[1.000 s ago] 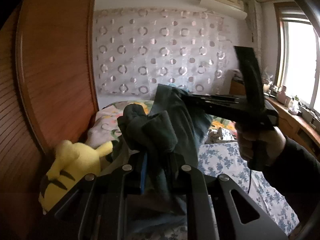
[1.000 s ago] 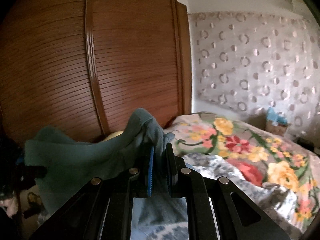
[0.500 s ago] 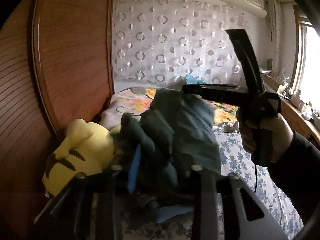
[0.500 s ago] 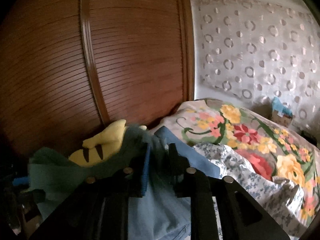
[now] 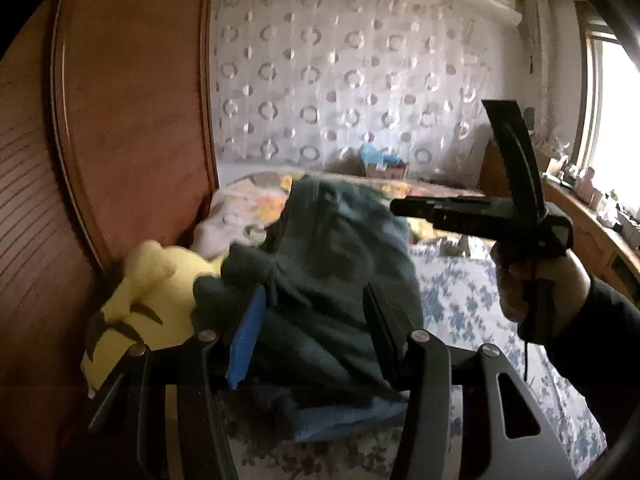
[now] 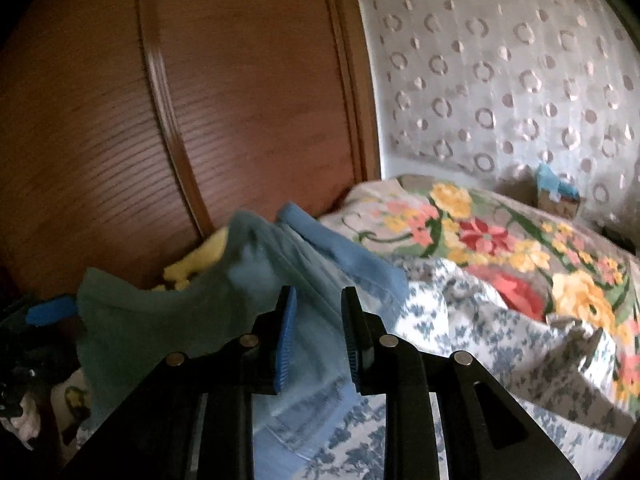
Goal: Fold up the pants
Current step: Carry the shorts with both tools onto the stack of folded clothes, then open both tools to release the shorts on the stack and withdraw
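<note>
The blue-grey pants (image 5: 336,264) lie bunched on the bed, their edge raised in front of both grippers. In the left wrist view my left gripper (image 5: 316,316) has its jaws wide apart, with a thick bunch of the pants lying loosely between them. My right gripper (image 5: 404,206) reaches in from the right at the pants' top edge. In the right wrist view my right gripper (image 6: 318,312) is open, its jaws parted just above the lighter blue pants (image 6: 288,280); it holds nothing.
A yellow plush toy (image 5: 148,300) sits against the brown wardrobe door (image 5: 132,120) at the left. The bed has a blue floral sheet (image 5: 468,300) and a bright flowered quilt (image 6: 500,240). A patterned curtain (image 5: 360,80) hangs behind. A window ledge (image 5: 592,216) runs along the right.
Both grippers have opened and let go of the pants, which dropped from held up to lying on the bed. Both views have swung to the right and lower.
</note>
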The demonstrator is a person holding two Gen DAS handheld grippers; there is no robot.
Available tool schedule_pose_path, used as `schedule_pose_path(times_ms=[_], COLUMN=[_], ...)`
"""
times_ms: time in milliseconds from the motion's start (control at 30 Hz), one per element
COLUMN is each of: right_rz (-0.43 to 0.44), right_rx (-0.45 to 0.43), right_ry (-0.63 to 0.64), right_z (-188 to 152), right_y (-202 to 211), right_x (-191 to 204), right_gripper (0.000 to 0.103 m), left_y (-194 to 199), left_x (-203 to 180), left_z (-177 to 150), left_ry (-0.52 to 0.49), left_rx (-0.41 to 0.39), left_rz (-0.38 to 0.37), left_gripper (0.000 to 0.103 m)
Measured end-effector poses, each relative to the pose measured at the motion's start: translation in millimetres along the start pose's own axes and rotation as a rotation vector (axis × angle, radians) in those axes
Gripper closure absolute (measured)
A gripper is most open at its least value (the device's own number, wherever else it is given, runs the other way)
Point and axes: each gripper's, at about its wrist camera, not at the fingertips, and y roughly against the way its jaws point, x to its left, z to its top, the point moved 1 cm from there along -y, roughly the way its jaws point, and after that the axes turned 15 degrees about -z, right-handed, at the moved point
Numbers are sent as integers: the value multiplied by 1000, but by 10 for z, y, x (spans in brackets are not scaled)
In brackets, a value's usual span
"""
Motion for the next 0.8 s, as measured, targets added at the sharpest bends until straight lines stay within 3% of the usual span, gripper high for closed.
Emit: schedule_pose_path(times_ms=[167,333,800], right_rz=[12,-40,-52], right_rx=[49,93,3], right_ry=[-53,-78,-79], right_z=[98,105,-26], right_y=[-118,-216,665], right_x=[-7,12,248], right_gripper=[79,79,79], left_y=[-29,-107,144], left_x=[28,76,-57], left_z=[-76,-220,-235], left_ry=[16,29,16], left_rx=[20,65,33], left_rz=[9,38,30], left_gripper=[51,51,51])
